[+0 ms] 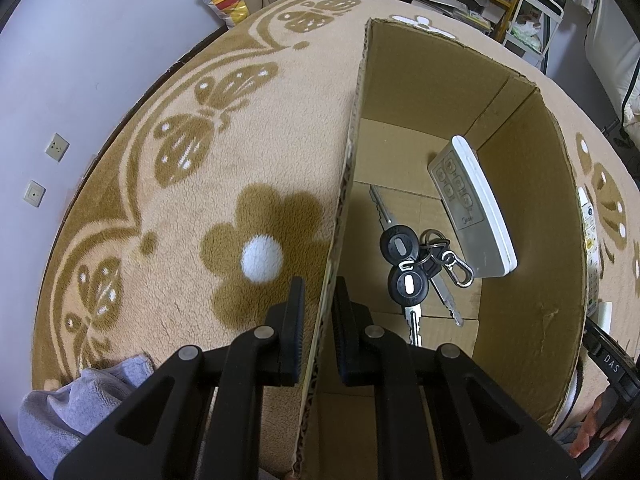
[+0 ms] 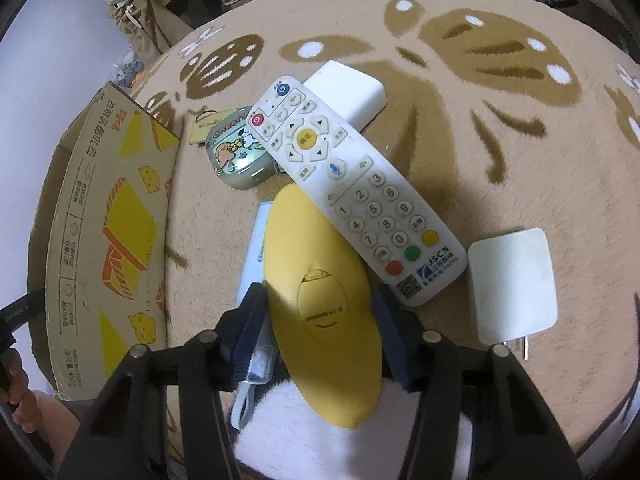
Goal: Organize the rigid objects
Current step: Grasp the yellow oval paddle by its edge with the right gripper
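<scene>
A cardboard box (image 1: 532,216) stands open on the carpet; inside lie a bunch of keys (image 1: 408,272) and a grey-white remote (image 1: 472,208). My left gripper (image 1: 319,284) straddles the box's left wall, fingers slightly apart, with a sliver of gap on each side. My right gripper (image 2: 318,312) is open around a yellow oval case (image 2: 320,300) lying on the carpet, fingers close to both its sides. A white TV remote (image 2: 352,188) rests across the case's far end. The box's printed outer side (image 2: 112,240) shows at left.
Around the case lie a cartoon tin (image 2: 236,152), a white block (image 2: 348,92), a white plug adapter (image 2: 512,284) and a white stick (image 2: 256,248). A grey cloth (image 1: 80,404) lies near the box. A hand (image 2: 20,400) shows at the lower left. Shelves stand behind.
</scene>
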The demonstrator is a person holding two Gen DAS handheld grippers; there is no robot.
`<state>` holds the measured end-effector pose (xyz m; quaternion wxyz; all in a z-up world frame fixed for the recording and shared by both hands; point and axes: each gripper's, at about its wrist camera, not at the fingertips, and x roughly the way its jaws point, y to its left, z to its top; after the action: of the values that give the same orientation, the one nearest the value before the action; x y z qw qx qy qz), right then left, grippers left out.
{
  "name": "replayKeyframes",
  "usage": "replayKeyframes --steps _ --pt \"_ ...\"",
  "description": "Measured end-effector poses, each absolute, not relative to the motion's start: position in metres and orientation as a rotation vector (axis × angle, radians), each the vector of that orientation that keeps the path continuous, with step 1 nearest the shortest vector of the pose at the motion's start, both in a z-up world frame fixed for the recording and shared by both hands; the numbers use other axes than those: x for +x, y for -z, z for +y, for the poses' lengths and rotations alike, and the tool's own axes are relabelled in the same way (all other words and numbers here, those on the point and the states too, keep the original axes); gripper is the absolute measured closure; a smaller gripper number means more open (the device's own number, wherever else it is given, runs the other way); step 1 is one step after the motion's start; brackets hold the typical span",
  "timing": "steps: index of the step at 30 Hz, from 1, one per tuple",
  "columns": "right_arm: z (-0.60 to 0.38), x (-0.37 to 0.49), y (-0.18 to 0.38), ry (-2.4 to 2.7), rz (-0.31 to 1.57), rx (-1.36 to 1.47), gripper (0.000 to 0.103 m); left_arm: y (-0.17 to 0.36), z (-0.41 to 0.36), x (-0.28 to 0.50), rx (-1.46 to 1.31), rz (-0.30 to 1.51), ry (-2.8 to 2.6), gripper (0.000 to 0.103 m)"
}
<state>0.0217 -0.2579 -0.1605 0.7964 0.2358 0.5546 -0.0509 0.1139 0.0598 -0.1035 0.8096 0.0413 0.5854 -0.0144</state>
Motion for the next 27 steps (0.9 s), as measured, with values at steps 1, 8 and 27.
replayKeyframes --steps 1,8,27 --pt "-0.258 0.022 0.161 0.109 1.192 0.511 0.045 0.103 0.060 0.114 0.090 1.251 0.031 0.090" --pt "-0.269 0.019 0.170 0.097 1.188 0.602 0.042 0.105 0.061 0.110 0.092 1.248 0.027 0.090" --pt "-0.243 0.019 0.129 0.173 1.104 0.303 0.086 0.105 0.063 0.112 0.085 1.253 0.029 0.090"
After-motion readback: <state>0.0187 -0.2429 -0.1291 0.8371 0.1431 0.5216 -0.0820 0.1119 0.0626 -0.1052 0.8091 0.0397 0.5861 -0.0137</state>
